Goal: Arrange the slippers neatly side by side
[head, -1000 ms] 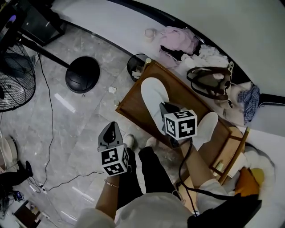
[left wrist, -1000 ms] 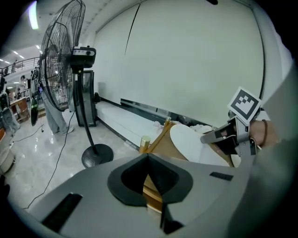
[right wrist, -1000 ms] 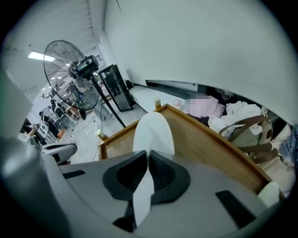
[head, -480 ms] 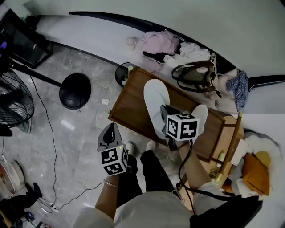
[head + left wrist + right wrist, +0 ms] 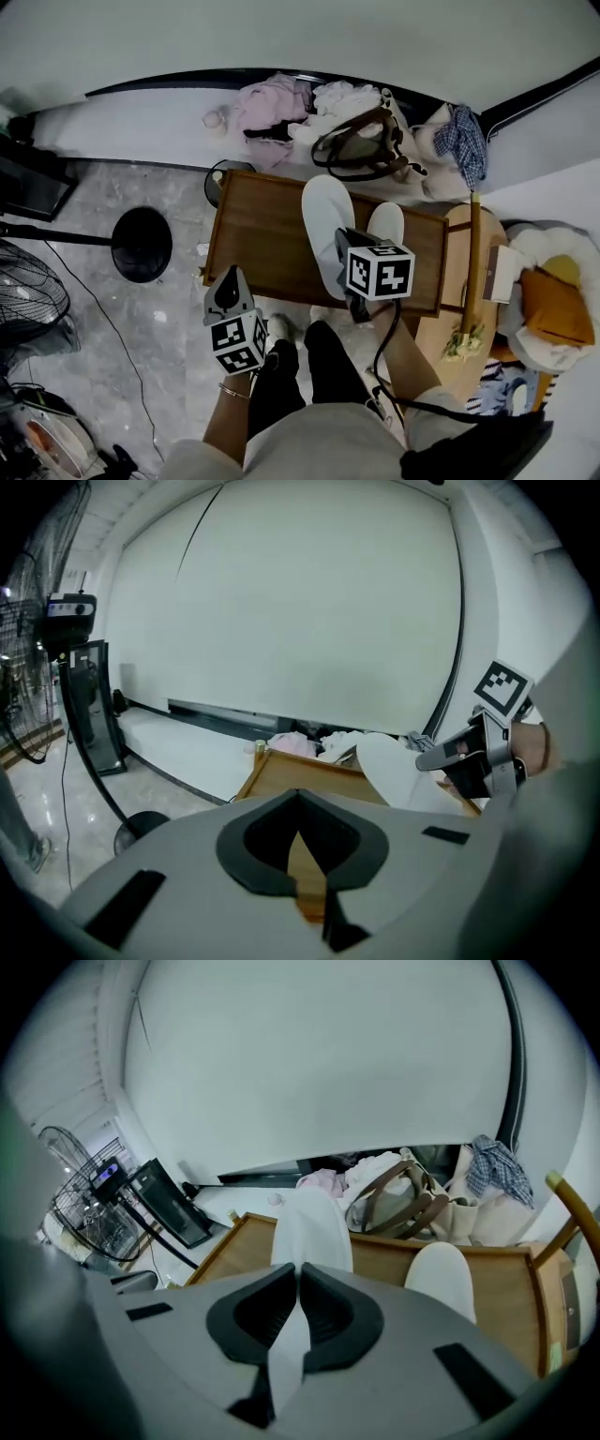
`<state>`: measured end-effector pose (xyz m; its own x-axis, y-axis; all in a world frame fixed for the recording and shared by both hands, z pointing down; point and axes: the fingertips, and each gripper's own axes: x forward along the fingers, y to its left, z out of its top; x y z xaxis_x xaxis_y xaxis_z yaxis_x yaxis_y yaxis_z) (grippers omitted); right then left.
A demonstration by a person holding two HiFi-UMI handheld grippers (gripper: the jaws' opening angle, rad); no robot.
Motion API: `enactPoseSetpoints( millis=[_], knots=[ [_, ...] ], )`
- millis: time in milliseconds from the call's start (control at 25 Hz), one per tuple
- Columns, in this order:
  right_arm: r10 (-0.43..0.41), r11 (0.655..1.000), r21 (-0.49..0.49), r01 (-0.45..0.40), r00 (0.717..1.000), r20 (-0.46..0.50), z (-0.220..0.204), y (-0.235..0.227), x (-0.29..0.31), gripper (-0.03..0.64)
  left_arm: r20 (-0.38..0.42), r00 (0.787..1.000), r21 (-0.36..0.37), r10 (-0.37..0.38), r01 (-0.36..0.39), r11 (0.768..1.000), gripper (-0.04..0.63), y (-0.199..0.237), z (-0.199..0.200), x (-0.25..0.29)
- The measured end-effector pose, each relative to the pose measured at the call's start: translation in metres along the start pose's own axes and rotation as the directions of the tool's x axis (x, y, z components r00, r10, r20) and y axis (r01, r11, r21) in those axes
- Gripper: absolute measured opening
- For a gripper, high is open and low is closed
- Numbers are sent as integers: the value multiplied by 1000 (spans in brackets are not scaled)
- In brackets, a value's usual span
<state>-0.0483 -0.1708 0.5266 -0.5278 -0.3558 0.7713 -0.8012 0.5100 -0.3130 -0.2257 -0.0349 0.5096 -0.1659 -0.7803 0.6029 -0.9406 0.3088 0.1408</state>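
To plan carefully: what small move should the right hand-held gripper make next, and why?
Probably lower the white slipper, pinched in the right hand-held gripper, flat beside the second white slipper, which lies apart on the brown wooden table.

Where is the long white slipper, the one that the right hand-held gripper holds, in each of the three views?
Head view: the long white slipper is at centre, over the wooden table.
Left gripper view: right of centre, tilted above the table.
Right gripper view: centre, clamped in the right hand-held gripper.
Shared landmark: the wooden table.
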Motion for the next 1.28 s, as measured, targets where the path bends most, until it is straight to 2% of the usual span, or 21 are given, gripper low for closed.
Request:
enactPoseSetpoints(
  millis=[320, 480, 840, 1280],
  knots=[
    [-70, 988, 138, 64, 997, 45, -9, -33, -14, 43, -26, 993, 81, -111, 113, 990, 8, -40, 6, 21],
    [-91, 977, 199, 79, 995, 51, -16, -41, -14, 43, -50, 988, 111, -143, 148, 983, 8, -49, 2, 26],
    [-94, 955, 287, 77, 994, 47, -34, -47, -5, 43, -86, 984, 146, -154, 165, 975, 8, -52, -7, 31],
    [-91, 941, 329, 80, 996, 20, -49, -56, 17, 43, -122, 981, 142, -148, 165, 976, 8, -55, -23, 43]
  ],
)
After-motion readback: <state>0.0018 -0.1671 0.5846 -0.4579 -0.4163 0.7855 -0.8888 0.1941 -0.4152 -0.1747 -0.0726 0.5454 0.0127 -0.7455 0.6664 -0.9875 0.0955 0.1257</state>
